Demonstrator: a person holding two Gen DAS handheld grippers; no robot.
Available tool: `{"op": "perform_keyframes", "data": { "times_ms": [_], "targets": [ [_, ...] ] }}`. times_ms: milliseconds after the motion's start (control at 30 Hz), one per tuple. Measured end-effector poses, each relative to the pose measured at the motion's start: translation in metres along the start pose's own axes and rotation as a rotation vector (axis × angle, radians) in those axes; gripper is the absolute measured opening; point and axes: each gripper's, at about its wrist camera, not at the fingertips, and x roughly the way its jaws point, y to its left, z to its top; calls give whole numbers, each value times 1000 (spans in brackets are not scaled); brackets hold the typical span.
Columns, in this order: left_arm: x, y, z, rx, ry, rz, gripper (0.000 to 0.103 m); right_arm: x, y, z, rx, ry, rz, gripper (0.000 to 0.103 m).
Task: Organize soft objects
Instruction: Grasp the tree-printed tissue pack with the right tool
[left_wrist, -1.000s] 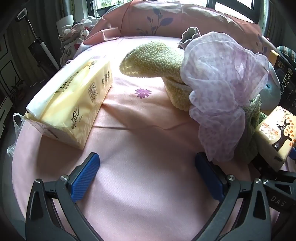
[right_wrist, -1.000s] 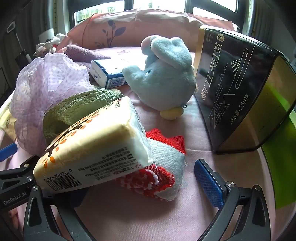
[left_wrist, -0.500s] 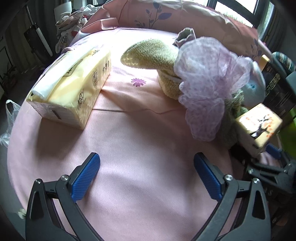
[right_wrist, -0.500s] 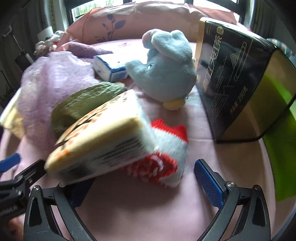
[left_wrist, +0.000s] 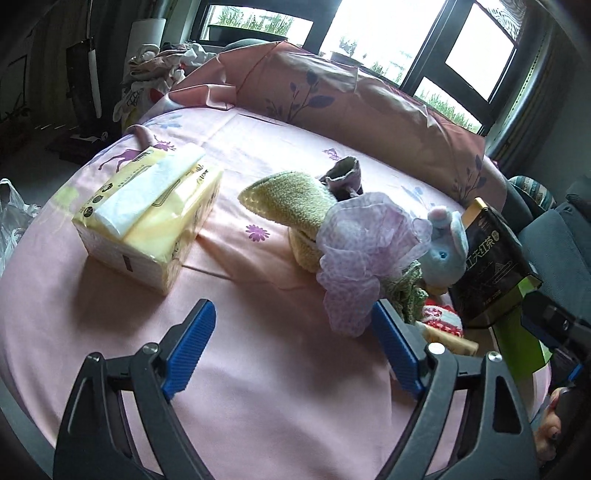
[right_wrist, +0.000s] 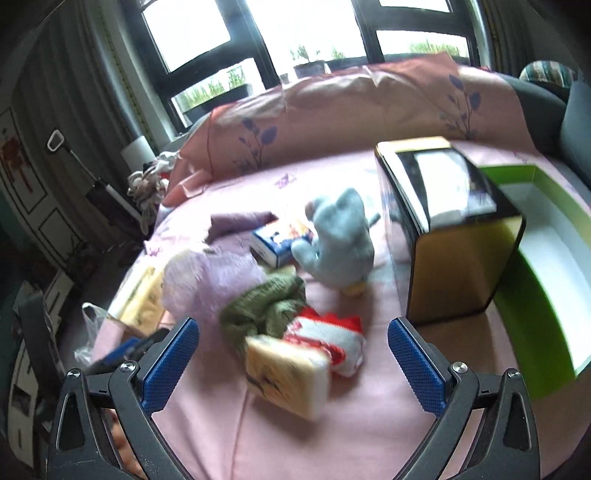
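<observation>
A pile of soft things lies on the pink bed: a lilac mesh pouf (left_wrist: 364, 242) (right_wrist: 210, 284), a green knitted cloth (left_wrist: 291, 199) (right_wrist: 266, 310), a grey-blue plush toy (left_wrist: 443, 247) (right_wrist: 340, 247), a red and white plush (right_wrist: 328, 341) and a small tissue pack (right_wrist: 286, 373). My left gripper (left_wrist: 291, 350) is open and empty, above the sheet in front of the pouf. My right gripper (right_wrist: 291, 362) is open and raised above the bed, with the small tissue pack seen between its fingers.
A large yellow tissue pack (left_wrist: 151, 218) lies at the left. A black and gold tea box (right_wrist: 443, 221) (left_wrist: 487, 266) stands right of the pile, next to an open green box (right_wrist: 532, 273). A blue carton (right_wrist: 280, 240) lies behind the plush. Pink pillows (left_wrist: 351, 96) line the far edge.
Both grippers have pulled back and up from the pile. The small tissue pack, resting on the right gripper's left finger before, now lies on the bed.
</observation>
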Motion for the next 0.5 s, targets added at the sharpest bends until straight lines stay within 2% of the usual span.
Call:
{"op": "perform_keyframes", "data": {
  "times_ms": [33, 67, 133, 200, 300, 400, 500],
  "targets": [
    [0, -2, 0, 0, 3, -11, 85, 1, 5, 6, 0, 0, 2, 93],
    [0, -3, -2, 4, 7, -20, 85, 2, 8, 11, 5, 7, 12, 84],
    [2, -6, -5, 10, 14, -50, 84, 5, 11, 16, 20, 23, 13, 76],
    [4, -13, -10, 19, 31, -98, 74, 6, 10, 10, 51, 28, -27, 62],
    [13, -27, -17, 48, 87, -174, 68, 13, 1, -8, 90, 79, -16, 57],
    [19, -46, -25, 107, 132, -212, 61, 23, -16, -22, 169, 143, 29, 57],
    [27, -63, -33, 149, 183, -261, 59, 34, -31, -31, 238, 194, 44, 57]
  ]
}}
